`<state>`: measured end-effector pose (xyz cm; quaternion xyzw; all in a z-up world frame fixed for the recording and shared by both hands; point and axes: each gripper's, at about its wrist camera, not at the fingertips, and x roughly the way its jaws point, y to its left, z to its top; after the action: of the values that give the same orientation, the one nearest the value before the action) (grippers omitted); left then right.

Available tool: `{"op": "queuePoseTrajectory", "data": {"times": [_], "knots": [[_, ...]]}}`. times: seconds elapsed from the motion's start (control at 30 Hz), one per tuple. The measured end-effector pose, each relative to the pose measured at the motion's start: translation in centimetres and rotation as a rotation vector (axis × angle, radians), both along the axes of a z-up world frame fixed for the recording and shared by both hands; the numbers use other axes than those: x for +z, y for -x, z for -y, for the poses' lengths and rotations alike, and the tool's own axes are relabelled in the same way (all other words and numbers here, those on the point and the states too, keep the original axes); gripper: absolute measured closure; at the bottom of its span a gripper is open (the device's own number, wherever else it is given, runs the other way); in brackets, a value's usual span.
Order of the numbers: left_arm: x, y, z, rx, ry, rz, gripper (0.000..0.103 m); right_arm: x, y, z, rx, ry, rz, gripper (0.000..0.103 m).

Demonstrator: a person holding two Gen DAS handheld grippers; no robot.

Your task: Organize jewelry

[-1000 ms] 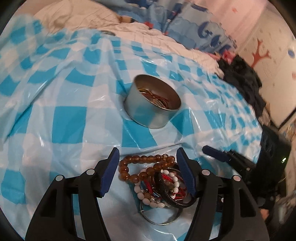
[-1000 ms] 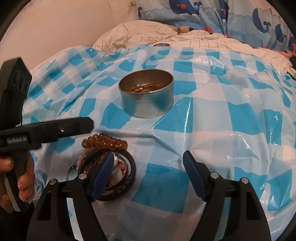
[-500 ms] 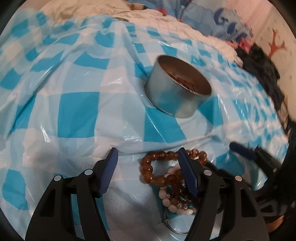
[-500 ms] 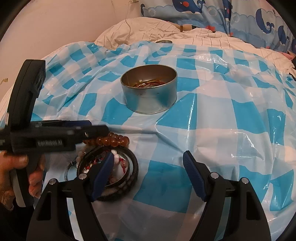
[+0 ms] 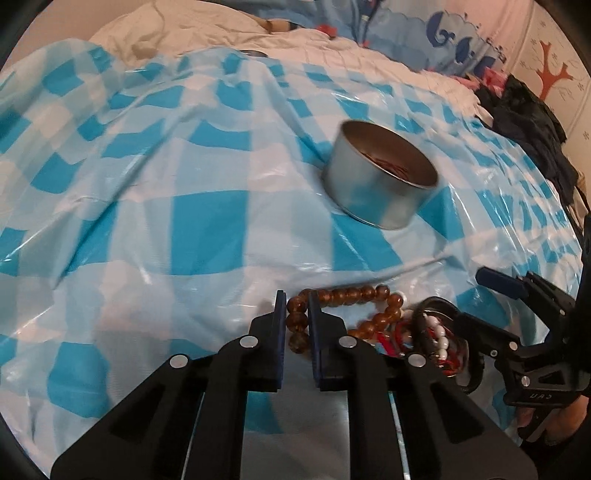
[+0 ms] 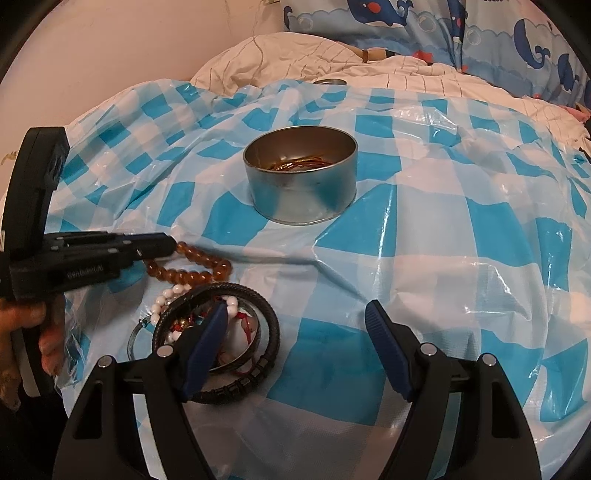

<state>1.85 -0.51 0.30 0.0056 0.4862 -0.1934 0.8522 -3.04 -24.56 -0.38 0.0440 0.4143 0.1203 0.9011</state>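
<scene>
A brown bead bracelet (image 5: 354, 297) lies on the blue-checked plastic sheet (image 5: 207, 229); it also shows in the right wrist view (image 6: 192, 267). My left gripper (image 5: 297, 306) is shut on its left end. Beside it lies a pile with a white bead bracelet (image 6: 173, 295), a black bangle (image 6: 266, 321) and red cord pieces (image 5: 397, 332). A round metal tin (image 6: 303, 184) holding gold bangles stands behind; it also shows in the left wrist view (image 5: 380, 184). My right gripper (image 6: 295, 321) is open, its left finger over the black bangle.
White bedding (image 6: 314, 48) and a whale-print pillow (image 6: 443, 26) lie behind the sheet. Dark clothing (image 5: 528, 118) lies at the far right in the left wrist view. The sheet is wrinkled.
My left gripper has moved left onto the brown bead bracelet's end and closed on it. My right gripper has stayed open over the pile.
</scene>
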Motion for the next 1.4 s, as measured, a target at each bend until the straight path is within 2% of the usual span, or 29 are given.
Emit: {"op": "queuePoseTrajectory", "data": {"times": [0.13, 0.2, 0.27, 0.3, 0.37, 0.5, 0.67, 0.8, 0.87, 0.97, 1.03, 1.1, 1.13, 1.23, 1.33, 1.37, 1.4], "knots": [[-0.1, -0.5, -1.1, 0.039, 0.009, -0.021, 0.092, -0.1, 0.0, -0.3, 0.019, 0.005, -0.002, 0.029], [-0.4, -0.7, -1.2, 0.044, 0.012, -0.038, 0.087, -0.1, 0.1, -0.6, 0.040, 0.001, -0.003, 0.029], [-0.7, -0.8, -1.0, 0.036, 0.012, -0.049, 0.062, -0.2, 0.2, -0.9, 0.063, -0.009, -0.006, 0.029], [-0.9, -0.7, -0.8, 0.029, 0.011, -0.052, 0.058, -0.2, 0.1, -1.0, 0.068, -0.013, -0.008, 0.029], [-1.1, -0.6, -0.1, 0.018, -0.009, -0.049, 0.054, -0.3, 0.0, -0.9, 0.067, -0.025, -0.013, 0.029], [-1.3, -0.6, 0.2, 0.012, -0.019, -0.049, 0.054, -0.5, -0.2, -0.2, 0.059, -0.094, -0.031, 0.031], [-1.4, -0.6, 0.2, 0.009, -0.020, -0.049, 0.054, -0.6, -0.5, 0.7, 0.017, -0.116, -0.054, 0.048], [-1.4, -0.6, 0.3, 0.007, -0.021, -0.050, 0.053, -0.6, -0.6, 1.3, -0.022, -0.083, -0.050, 0.059], [-1.5, -0.5, 0.5, 0.004, -0.024, -0.049, 0.051, -0.9, -0.6, 0.7, -0.010, -0.036, -0.052, 0.061], [-1.6, -0.4, 0.7, 0.000, -0.034, -0.046, 0.050, -1.1, -0.3, -0.9, 0.025, 0.090, -0.034, 0.063], [-1.7, -0.4, 0.8, -0.003, -0.040, -0.045, 0.049, -1.2, -0.1, -1.4, 0.051, 0.124, -0.026, 0.072], [-1.7, -0.4, 0.9, -0.007, -0.049, -0.042, 0.049, -1.2, 0.1, -1.6, 0.063, 0.142, -0.015, 0.089], [-1.8, -0.4, 1.0, -0.009, -0.053, -0.041, 0.049, -1.1, 0.1, -1.6, 0.064, 0.143, -0.010, 0.094], [-1.7, -0.2, 1.1, -0.019, -0.060, -0.032, 0.051, -0.5, 0.3, -1.3, 0.066, 0.106, 0.016, 0.095], [-1.2, -0.2, 0.9, -0.029, -0.042, -0.021, 0.082, 0.8, 0.7, -0.8, 0.059, 0.054, 0.069, 0.095], [-0.9, -0.2, 0.8, -0.028, -0.038, -0.012, 0.089, 1.2, 0.8, -0.6, 0.053, 0.038, 0.090, 0.095], [-0.7, -0.2, 0.5, -0.023, -0.023, -0.006, 0.092, 1.5, 0.8, -0.4, 0.046, 0.029, 0.101, 0.095]]}}
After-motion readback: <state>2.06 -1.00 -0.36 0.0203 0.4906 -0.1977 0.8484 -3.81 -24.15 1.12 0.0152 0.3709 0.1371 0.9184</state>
